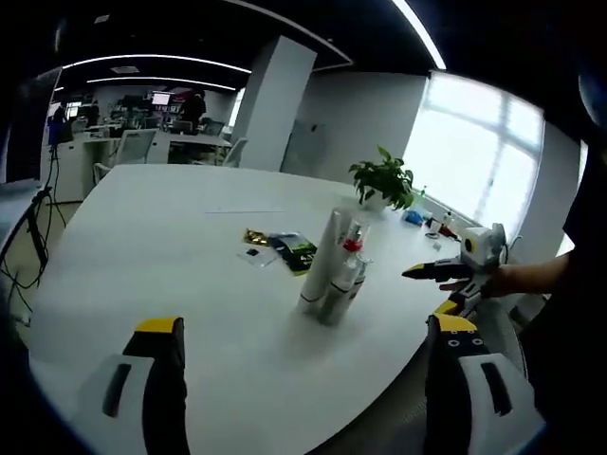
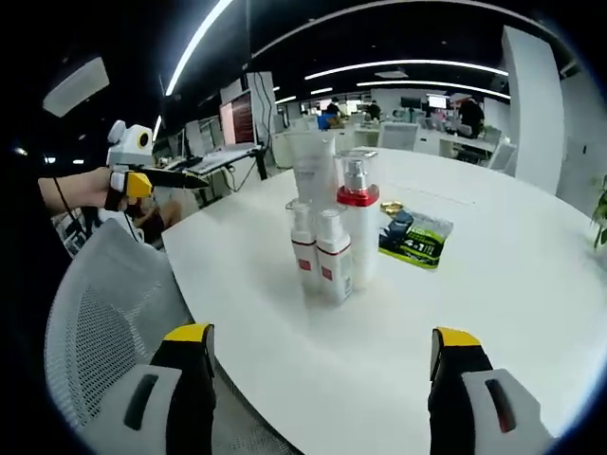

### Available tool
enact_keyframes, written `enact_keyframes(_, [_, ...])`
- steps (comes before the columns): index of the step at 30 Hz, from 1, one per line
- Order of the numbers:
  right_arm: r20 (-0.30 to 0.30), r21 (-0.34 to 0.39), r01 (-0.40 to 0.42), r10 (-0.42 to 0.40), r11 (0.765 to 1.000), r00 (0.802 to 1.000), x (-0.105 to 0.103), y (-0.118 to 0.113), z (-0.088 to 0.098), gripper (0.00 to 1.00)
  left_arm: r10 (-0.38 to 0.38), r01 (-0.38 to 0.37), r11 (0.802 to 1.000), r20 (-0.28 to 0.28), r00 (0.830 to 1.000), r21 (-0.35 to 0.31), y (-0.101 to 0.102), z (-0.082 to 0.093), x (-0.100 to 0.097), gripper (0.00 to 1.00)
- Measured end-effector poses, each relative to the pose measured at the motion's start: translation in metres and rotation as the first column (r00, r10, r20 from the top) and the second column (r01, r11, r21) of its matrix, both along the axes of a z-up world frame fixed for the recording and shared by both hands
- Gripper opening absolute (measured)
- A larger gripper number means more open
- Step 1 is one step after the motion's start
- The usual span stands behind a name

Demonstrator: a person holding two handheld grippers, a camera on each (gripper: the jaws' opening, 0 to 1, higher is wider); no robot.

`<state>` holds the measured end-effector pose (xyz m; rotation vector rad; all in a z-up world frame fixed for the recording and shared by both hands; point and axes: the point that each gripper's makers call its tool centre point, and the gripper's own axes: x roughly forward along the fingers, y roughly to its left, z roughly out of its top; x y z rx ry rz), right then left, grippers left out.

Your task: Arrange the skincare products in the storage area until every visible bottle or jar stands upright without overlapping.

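The skincare bottles stand upright in a tight touching cluster near the middle of the white tabletop, long axes vertical: a tall white tube, a bottle with a red collar and 2 short red-banded bottles, with flat sachets lying just beside them. The cluster lies straight ahead of the right hand-held gripper, which looks the nearer. Its jaws are spread wide and empty, as are those of the left hand-held gripper.
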<state>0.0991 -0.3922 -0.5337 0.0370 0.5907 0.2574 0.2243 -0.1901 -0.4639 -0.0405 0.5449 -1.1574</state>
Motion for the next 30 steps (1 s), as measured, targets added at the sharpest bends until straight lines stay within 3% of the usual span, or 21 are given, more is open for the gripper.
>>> enact_keyframes(4, [0.091, -0.004, 0.029, -0.029, 1.0, 0.995, 0.007, -0.003, 0.013, 0.98, 0.002, -0.002, 1.0, 0.004, 1.0, 0.0, -0.006, 0.001, 0.007, 0.99])
enact_keyframes(8, [0.096, -0.024, 0.043, -0.041, 0.999, 0.995, 0.004, -0.009, 0.011, 0.87, -0.004, 0.004, 1.0, 0.007, 1.0, -0.005, -0.015, 0.003, 0.014, 0.99])
enact_keyframes(11, [0.108, -0.013, 0.063, -0.061, 0.998, 0.992, 0.004, -0.012, 0.012, 0.94, -0.02, 0.02, 1.0, 0.002, 1.0, 0.016, -0.02, 0.0, 0.019, 0.99])
enact_keyframes(22, [0.076, 0.009, 0.1, -0.1, 0.995, 0.992, 0.005, -0.023, 0.003, 0.99, -0.099, 0.098, 0.991, 0.003, 0.995, 0.095, -0.045, -0.014, 0.041, 0.98])
enact_keyframes(30, [0.041, 0.011, 0.127, -0.127, 0.992, 0.991, 0.006, -0.029, -0.003, 0.97, -0.184, 0.18, 0.969, 0.009, 0.983, 0.168, -0.062, -0.03, 0.061, 0.94])
